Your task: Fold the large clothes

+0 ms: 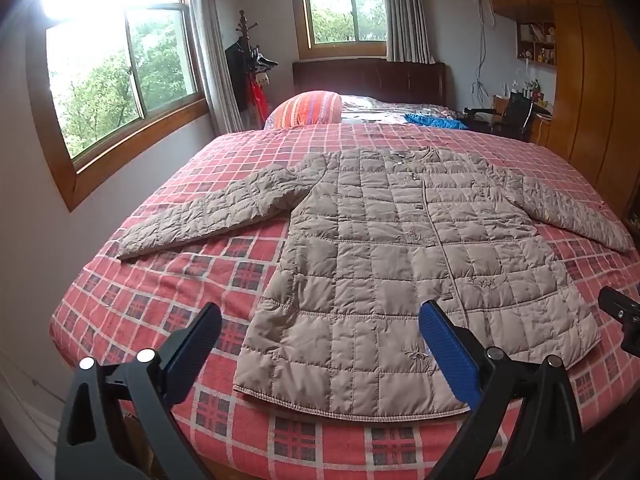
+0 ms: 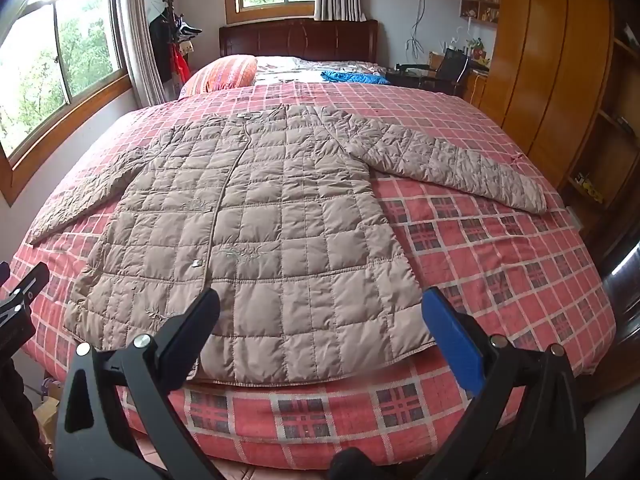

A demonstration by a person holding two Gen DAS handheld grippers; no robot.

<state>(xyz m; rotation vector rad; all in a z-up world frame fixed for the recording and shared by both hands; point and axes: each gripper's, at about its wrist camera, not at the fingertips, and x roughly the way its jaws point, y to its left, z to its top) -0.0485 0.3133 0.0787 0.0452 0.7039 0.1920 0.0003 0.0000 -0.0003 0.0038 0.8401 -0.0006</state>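
I see a big tan puffy jacket [image 1: 400, 264] lying flat on the bed [image 1: 160, 304], front side up, with its bottom hem at the bed edge closest to me. Both sleeves are spread out to the sides, so the whole jacket is open and smooth. I think it lies this way so each part is easy to reach and fold over.

My left tool [image 1: 320, 344] hangs in the air above the jacket's hem, over its left corner. Its two fingers are spread wide and hold nothing. My right tool [image 2: 320, 320] hangs above the hem too, over the right corner, also wide apart and empty. Neither one touches the jacket. I think they are held over the two corners so I can grab both at once, or go for the sleeves first.

Past the jacket's collar there is a striped orange pillow [image 1: 308, 108] and a blue cloth [image 1: 432, 120], both well apart from the jacket. They do not get in the way. A wooden wardrobe [image 2: 552, 80] stands beside the bed, past the jacket's right sleeve [image 2: 452, 164]. That sleeve reaches almost to the bed's edge, so it could slip off if I pull it carelessly. The jacket is puffy, so a fold may spring back up.
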